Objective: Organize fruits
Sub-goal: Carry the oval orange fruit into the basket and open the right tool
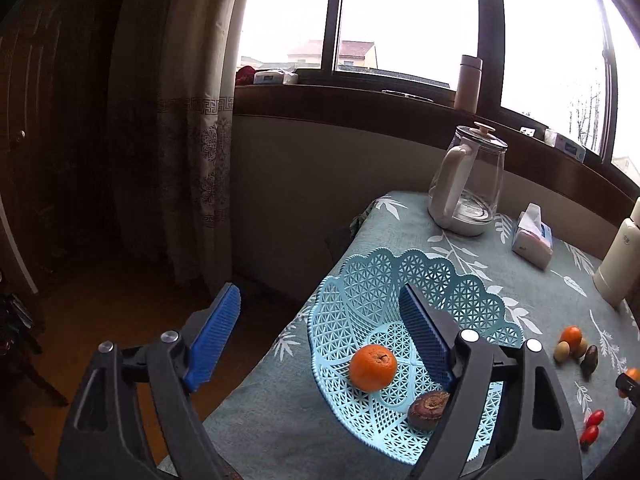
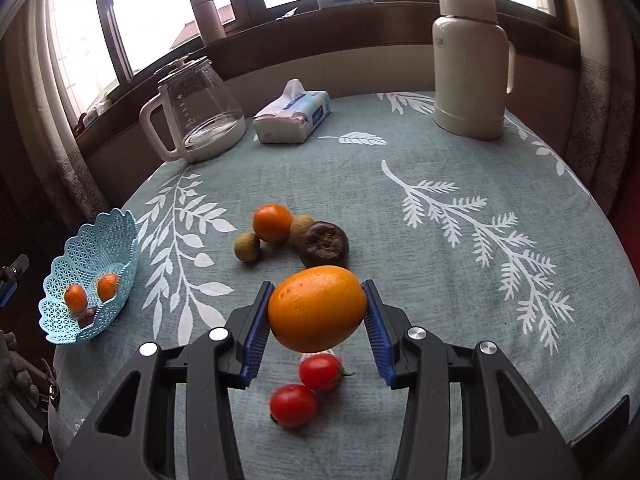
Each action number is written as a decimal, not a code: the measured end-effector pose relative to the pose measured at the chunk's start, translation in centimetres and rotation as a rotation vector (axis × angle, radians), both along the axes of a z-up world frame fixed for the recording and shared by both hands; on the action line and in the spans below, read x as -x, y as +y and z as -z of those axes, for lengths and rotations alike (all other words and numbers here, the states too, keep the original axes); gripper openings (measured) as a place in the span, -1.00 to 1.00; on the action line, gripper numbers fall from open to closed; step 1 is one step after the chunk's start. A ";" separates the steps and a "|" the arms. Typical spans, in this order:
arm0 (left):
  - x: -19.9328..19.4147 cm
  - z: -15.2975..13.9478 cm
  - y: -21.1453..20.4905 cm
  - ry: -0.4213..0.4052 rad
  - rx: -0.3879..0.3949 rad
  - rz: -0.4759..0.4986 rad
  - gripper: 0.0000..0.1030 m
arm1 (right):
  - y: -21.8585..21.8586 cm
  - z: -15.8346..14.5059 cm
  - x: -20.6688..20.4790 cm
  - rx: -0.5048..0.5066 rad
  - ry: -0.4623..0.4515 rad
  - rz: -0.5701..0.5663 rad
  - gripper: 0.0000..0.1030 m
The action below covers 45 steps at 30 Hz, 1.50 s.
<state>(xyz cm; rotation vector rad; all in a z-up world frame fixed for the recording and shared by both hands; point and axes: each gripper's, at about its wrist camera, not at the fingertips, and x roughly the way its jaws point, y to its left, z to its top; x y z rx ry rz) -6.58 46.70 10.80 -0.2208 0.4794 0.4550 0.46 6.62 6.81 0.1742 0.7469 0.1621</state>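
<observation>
Right wrist view, orange fruit [image 2: 317, 308] clamped in right gripper [image 2: 316, 330]

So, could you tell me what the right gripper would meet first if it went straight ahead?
Probably the dark brown fruit just beyond the orange fruit it holds, though depth is unclear.

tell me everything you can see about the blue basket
The basket is pale blue openwork plastic with a scalloped rim, one side rising higher. It sits on the leaf-print tablecloth near the table's edge. Inside lie oranges, two in the right view, and a dark brown fruit. The open left gripper hovers over it without touching.
</observation>
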 end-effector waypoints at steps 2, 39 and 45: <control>0.6 -0.4 0.7 -0.011 -0.002 -0.014 0.62 | 2.1 -0.8 -0.3 -0.005 -0.012 -0.049 -0.13; 6.1 -5.1 4.7 -0.144 0.037 -0.061 0.64 | 22.3 -5.0 -4.5 0.040 -0.086 -0.339 0.07; 5.9 -5.2 4.6 -0.143 0.040 -0.057 0.65 | 20.3 -6.1 -3.9 -0.013 -0.104 -0.300 0.08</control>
